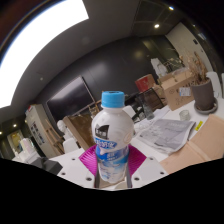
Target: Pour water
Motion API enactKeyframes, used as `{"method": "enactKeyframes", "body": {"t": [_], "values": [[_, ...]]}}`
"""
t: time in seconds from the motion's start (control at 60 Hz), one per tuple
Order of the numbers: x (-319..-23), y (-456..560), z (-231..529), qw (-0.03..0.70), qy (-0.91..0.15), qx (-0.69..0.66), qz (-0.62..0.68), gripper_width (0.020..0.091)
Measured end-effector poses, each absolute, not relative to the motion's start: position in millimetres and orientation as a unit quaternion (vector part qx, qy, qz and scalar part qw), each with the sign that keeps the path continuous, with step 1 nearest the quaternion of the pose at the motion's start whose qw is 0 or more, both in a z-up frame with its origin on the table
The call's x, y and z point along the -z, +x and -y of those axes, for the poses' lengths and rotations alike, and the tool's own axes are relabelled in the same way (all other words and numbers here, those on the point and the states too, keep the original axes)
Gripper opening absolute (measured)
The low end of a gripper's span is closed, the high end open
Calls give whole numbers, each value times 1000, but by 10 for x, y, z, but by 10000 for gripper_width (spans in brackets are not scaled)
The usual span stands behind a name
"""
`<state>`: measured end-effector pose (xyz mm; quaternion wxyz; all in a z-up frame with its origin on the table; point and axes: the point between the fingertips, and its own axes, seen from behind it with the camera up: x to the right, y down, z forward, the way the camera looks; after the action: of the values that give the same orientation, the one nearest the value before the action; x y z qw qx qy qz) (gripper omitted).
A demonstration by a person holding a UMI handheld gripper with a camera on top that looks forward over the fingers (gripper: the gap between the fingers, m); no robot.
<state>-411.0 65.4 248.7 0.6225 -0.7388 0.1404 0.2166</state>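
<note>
Standing upright between pink pads, water bottle (111, 140) (blue cap up), hand-held gripper (112, 160) clamped on it

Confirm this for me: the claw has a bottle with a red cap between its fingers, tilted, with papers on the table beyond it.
One thing is wrong: the cap is light blue, not red. The gripper view shows the bottle with its blue cap between the fingers of the claw, tilted, with papers on the table beyond it.
</note>
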Motion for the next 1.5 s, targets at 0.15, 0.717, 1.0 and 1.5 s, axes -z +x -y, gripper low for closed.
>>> {"method": "enactKeyframes", "body": {"t": [0.15, 0.717, 1.0, 1.5], "values": [[-1816, -3419, -679, 618, -780, -69, -76, 359], [-640, -3018, -446, 537, -843, 16, -20, 725], [-1372, -3071, 505, 515, -856, 43, -24, 855], [-2294, -3366, 2480, 489, -869, 71, -31, 859]]}}
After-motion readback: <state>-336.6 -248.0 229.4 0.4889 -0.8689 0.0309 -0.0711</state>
